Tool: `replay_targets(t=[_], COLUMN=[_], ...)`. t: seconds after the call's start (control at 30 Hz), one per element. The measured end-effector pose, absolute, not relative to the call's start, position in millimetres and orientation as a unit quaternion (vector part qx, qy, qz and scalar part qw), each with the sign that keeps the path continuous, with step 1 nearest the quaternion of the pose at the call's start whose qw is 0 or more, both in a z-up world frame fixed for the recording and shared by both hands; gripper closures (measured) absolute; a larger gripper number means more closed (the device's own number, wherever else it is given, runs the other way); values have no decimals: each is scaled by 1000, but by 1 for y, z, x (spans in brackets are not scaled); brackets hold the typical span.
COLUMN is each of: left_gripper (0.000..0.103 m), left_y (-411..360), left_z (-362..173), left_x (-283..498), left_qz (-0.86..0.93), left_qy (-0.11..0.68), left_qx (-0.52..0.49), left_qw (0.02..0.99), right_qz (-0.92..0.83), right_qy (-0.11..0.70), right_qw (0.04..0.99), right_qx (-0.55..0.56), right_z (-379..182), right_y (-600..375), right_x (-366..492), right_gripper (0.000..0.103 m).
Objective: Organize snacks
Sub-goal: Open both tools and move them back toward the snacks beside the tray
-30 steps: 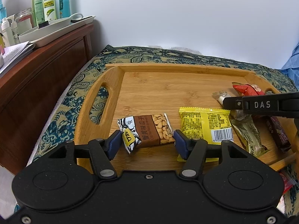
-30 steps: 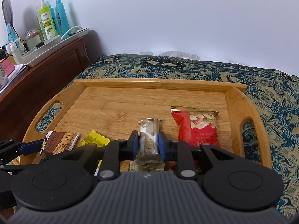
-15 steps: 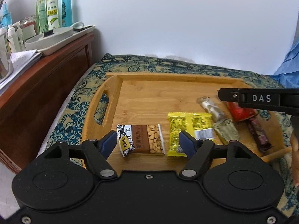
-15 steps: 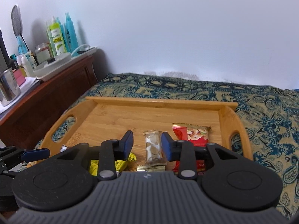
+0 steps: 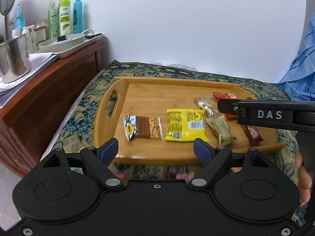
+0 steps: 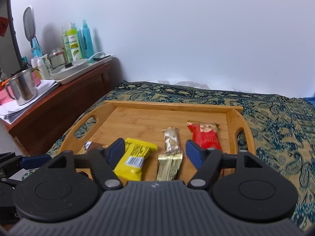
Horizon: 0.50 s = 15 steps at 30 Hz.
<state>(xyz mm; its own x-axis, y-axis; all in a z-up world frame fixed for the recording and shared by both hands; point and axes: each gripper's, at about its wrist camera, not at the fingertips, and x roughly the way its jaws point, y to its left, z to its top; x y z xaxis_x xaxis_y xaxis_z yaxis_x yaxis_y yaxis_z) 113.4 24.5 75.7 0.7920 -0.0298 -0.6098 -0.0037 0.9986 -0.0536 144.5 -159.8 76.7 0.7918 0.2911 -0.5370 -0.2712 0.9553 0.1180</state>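
On the wooden tray point(image 5: 118, 90), snacks lie in a row; left gripper point(image 5: 155, 150) and right gripper point(image 6: 155, 151), jaws just opened wide and empty, hover nearside; peanut bar point(image 5: 142, 126) lies crosswise beyond the left's fingers.

Home bedroom: paisley bedspread point(image 6: 275, 122), wooden dresser point(image 5: 49, 90) with toiletry bottles point(image 5: 65, 15).

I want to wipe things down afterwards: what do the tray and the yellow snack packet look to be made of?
The tray looks like bamboo or light wood with a smooth, sealed finish: pale strips of grain run across its floor, and its handles are cut through. The yellow snack packet looks like glossy plastic film: crimped end seams, printed barcode, faint sheen. Either could be a lookalike.
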Motion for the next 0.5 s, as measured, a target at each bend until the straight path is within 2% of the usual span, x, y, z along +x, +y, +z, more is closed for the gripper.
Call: replay_targets(t=[0.1, 0.17, 0.3, 0.5], left_gripper=[18, 11, 10, 8], left_y=[23, 21, 22, 22], left_z=[74, 72, 66, 54], left_x=[96, 83, 58, 29], left_qz=[-3, -2, 0, 9], left_qy=[315, 308, 296, 284], left_qx=[-22, -21, -23, -13], left_qw=[949, 951, 955, 959], right_qz=[151, 150, 143, 147], right_qy=[282, 279, 268, 266], right_qw=[947, 948, 952, 952], right_qx=[26, 27, 35, 42], right_z=[73, 71, 63, 46], right_y=[-167, -171, -180, -187], right_x=[129, 119, 96, 71], right_gripper=[16, 14, 12, 2])
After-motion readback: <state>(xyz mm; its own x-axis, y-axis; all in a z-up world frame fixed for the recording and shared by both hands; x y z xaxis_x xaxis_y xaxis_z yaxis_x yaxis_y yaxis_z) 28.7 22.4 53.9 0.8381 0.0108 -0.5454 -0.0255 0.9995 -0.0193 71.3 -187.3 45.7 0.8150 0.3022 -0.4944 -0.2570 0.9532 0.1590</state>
